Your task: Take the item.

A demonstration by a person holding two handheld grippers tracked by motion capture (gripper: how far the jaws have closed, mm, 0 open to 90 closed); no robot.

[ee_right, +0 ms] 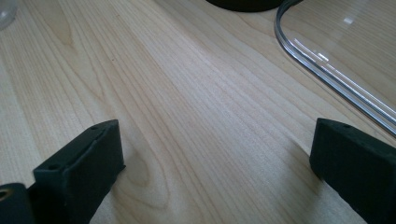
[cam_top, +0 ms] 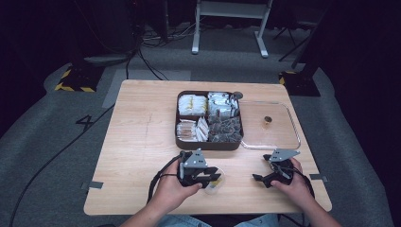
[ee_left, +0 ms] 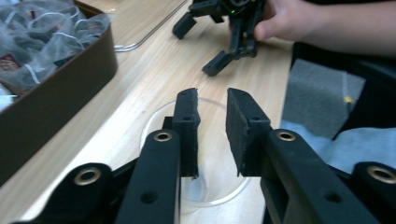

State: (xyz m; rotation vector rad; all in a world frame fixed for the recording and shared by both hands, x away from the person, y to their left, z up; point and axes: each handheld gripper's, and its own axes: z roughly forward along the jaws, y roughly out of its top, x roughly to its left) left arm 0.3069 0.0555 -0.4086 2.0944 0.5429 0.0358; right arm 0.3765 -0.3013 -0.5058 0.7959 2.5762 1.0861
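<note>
The light wooden table (cam_top: 137, 142) carries a dark brown, four-compartment tray (cam_top: 209, 143) of wrapped tea bags and sachets at its far centre, with a clear rectangular plastic lid (cam_top: 283, 142) lying flat just right of it. On the near edge, left of centre, stands a small clear round plastic cup (ee_left: 154, 128) (something yellow shows at its bottom in the high view). The left gripper (ee_left: 212, 135) straddles the cup's rim, one jaw inside and one outside, the two drawn close with a narrow gap; I cannot tell whether they actually pinch the wall. The right gripper (ee_right: 217, 158) rests low over bare wood near the lid, jaws spread wide and empty. The likely trouble: thin, slick plastic could slip or buckle under the squeeze, tipping the cup off the near edge.
</note>
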